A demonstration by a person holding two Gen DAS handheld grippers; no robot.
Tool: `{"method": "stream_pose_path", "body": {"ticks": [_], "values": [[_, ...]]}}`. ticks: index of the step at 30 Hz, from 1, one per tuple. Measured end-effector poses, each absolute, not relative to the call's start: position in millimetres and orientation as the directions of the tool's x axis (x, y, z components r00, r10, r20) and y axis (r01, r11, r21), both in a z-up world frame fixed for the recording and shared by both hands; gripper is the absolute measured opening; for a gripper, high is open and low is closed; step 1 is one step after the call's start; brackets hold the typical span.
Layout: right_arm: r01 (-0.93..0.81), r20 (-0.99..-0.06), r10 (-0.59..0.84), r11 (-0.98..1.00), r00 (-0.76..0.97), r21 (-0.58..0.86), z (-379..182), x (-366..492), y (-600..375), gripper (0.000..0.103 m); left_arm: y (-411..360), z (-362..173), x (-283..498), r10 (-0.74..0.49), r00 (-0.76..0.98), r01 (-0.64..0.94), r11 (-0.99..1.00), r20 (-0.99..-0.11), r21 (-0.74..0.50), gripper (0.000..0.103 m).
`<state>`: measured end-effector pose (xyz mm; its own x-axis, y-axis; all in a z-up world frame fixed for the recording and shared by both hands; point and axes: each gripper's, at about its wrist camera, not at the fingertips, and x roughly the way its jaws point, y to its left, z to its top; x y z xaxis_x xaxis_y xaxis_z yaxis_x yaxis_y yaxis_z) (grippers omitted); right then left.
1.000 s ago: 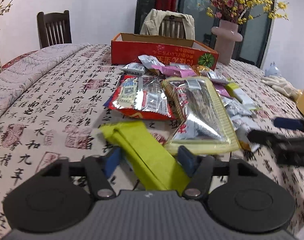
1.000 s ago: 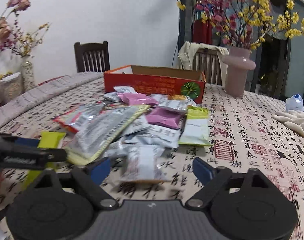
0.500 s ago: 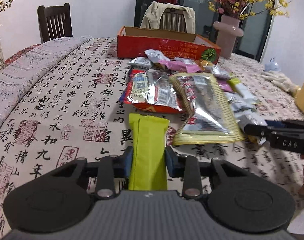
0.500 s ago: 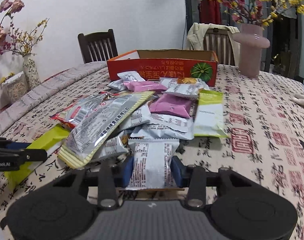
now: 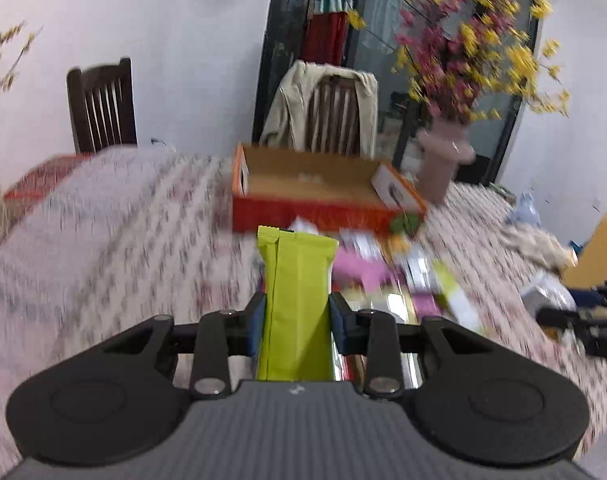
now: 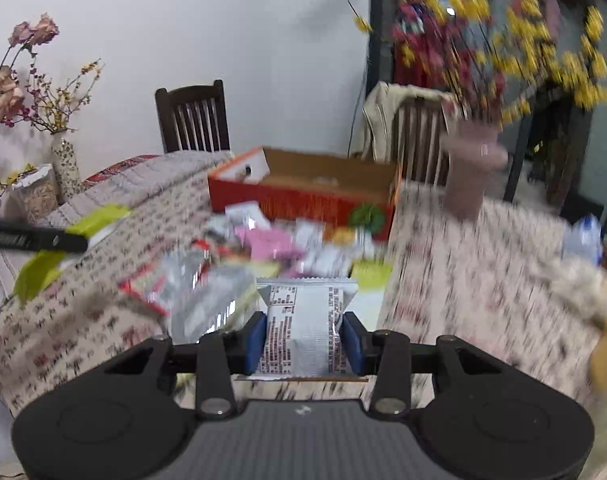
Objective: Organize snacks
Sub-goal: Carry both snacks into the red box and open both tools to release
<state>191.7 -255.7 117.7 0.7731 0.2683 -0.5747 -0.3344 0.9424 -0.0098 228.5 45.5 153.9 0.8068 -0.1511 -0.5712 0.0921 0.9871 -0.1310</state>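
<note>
My left gripper (image 5: 297, 326) is shut on a yellow-green snack packet (image 5: 297, 292) and holds it up above the table, pointing toward the open red cardboard box (image 5: 315, 188). My right gripper (image 6: 303, 342) is shut on a silver snack packet (image 6: 303, 328) with red print, also lifted off the table. The red box (image 6: 303, 196) stands at the far side of the table behind the blurred pile of snack packets (image 6: 271, 248). The left gripper and its yellow-green packet (image 6: 95, 218) show at the left of the right wrist view.
A pink vase with flowers (image 5: 443, 168) stands right of the box. Chairs (image 5: 101, 104) stand behind the table, one with a jacket (image 5: 323, 108). A patterned cloth (image 5: 103, 240) covers the table. A white cloth bundle (image 5: 539, 244) lies at the right.
Both grippers closed on their packets and have risen off the table, moving fast toward the red box; the views are blurred from motion.
</note>
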Motion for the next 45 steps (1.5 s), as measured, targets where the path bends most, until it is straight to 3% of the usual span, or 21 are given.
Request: {"method": "stream_pose_path", "body": {"ticks": [2,6,16,24,26,29,33,36,39,45], "values": [[-0.351,-0.591,0.262,0.935,0.763,-0.039,142,215,-248,0.040,49,175,256,-0.203,0.819,0.137,0.977,-0.536,-0.160,0.033],[-0.368,-0.534,0.275,0.927,0.799,-0.073,167,263,-236,0.040,44,186,311,-0.189,0.855,0.147,0.981,-0.484,-0.122,0.033],[-0.307,-0.564,0.267,0.951,0.781,0.024,148,471,-227,0.040,42,165,493,-0.151,0.793,0.102,0.988,-0.590,-0.116,0.033],[-0.230,-0.654,0.207,0.972,0.728,0.053,109,626,-223,0.040,47,107,624,-0.192,0.691,0.096,0.980,-0.697,-0.175,0.034],[-0.204,-0.684,0.195,0.977,0.703,0.069,90,660,-222,0.040,50,88,647,-0.217,0.649,0.102,0.975,-0.729,-0.199,0.034],[-0.179,-0.728,0.169,0.982,0.665,0.065,64,693,-216,0.040,50,69,666,-0.146,0.658,0.061,0.988,-0.739,-0.141,0.034],[-0.145,-0.761,0.063,0.989,0.645,-0.040,39,716,-209,0.040,51,57,684,-0.133,0.634,0.028,0.988,-0.762,-0.149,0.034],[-0.133,-0.772,0.034,0.989,0.635,-0.065,30,723,-210,0.039,50,56,685,-0.107,0.664,0.008,0.991,-0.740,-0.135,0.045],[-0.166,-0.764,0.018,0.979,0.645,-0.117,28,719,-203,0.055,46,59,682,-0.116,0.660,0.021,0.991,-0.743,-0.136,0.046],[-0.170,-0.728,0.040,0.980,0.684,-0.106,52,698,-207,0.067,52,85,659,-0.102,0.685,0.020,0.992,-0.721,-0.121,0.051]]}}
